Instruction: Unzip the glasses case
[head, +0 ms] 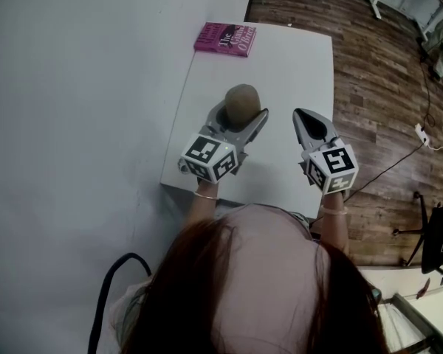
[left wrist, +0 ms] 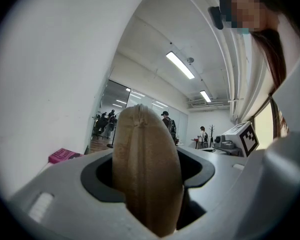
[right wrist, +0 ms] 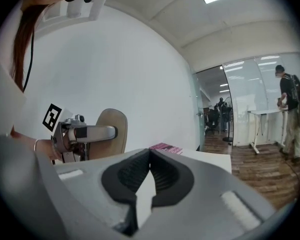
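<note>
Head view, left gripper (head: 240, 120) level, clasping glasses case (head: 242, 98)

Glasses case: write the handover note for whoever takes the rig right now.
Left tool: shut on the tan glasses case, held upright over the white table.
Right tool: shut, empty, beside the case, apart from it.
Done: case gripped; its zip looks closed along the edge in the left gripper view.
Left: bring the right tool to the zip and run it open.
</note>
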Demonstrator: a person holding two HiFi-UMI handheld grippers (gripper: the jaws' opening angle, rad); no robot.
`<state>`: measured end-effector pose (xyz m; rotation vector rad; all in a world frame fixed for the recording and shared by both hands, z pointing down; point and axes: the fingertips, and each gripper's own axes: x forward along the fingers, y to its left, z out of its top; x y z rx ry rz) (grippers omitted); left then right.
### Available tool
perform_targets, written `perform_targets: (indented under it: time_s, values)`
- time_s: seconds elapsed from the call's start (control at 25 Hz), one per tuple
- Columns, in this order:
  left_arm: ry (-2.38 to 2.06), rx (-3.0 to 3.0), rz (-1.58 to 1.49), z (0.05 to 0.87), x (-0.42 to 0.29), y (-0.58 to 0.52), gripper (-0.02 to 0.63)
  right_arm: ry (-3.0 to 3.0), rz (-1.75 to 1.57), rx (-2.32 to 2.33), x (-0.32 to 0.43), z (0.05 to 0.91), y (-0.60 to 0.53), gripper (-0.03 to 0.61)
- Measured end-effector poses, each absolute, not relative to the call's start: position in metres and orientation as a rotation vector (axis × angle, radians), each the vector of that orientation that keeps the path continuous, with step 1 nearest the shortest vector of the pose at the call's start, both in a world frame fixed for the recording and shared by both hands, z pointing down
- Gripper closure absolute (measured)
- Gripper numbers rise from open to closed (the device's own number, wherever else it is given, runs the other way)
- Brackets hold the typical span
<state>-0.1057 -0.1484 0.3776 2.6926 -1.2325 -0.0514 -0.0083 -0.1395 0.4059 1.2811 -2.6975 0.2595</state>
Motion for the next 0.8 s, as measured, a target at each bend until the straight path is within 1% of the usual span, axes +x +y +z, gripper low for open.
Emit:
perform_targets:
  time_s: [0.52, 0.8]
  values:
    - [-1.311, 2.671, 0.03, 0.388, -0.14, -0.15, 0.311, -2.63, 0.214, 1.329, -0.029, 0.407, -0.139, 0.575]
    - [-1.262, 2.682, -0.008, 0.38, -0.148, -0.149, 0.311, -2.596, 0.209, 1.376, -0.036, 0.404, -0.138, 0.575]
